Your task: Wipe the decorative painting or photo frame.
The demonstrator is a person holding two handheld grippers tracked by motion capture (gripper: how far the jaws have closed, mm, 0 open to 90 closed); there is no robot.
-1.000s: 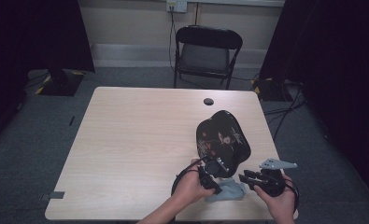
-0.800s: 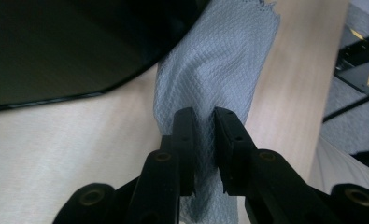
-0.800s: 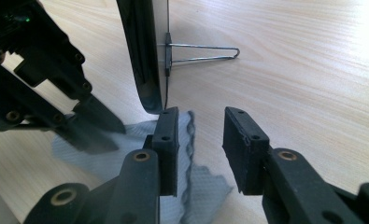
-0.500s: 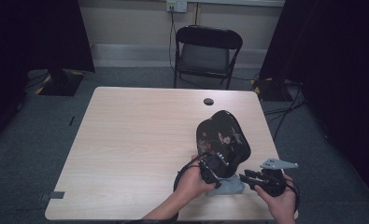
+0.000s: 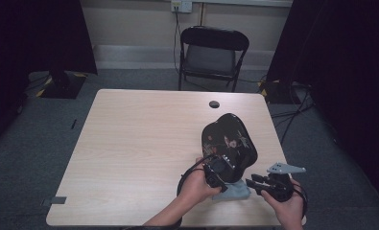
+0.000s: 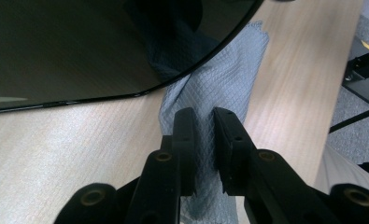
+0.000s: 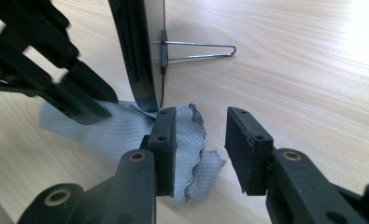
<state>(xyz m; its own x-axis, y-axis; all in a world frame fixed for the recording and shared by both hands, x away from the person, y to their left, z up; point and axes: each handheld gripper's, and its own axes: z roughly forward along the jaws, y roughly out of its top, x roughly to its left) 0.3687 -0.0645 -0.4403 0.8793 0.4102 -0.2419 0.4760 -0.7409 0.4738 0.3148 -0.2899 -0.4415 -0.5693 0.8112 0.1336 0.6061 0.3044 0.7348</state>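
Pinching a grey-blue cloth (image 6: 229, 88) between nearly shut jaws, left gripper (image 6: 204, 128); cloth lies flat on the wooden table (image 5: 139, 143), running ahead of the jaws and under the rim of a black lacquered plate (image 5: 228, 139) on a wire stand (image 7: 198, 50). Right gripper (image 7: 200, 135): jaws apart, just opening further, empty, cloth's ruffled edge beside its left jaw. Plate's painted decoration illegible; no writing readable.

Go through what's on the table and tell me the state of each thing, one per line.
Black decorated plate: propped upright on a wire stand.
Grey cloth: crumpled at the plate's foot.
Left hand-held gripper: shut on the cloth.
Right hand-held gripper: open, jaws just widening, beside the cloth.
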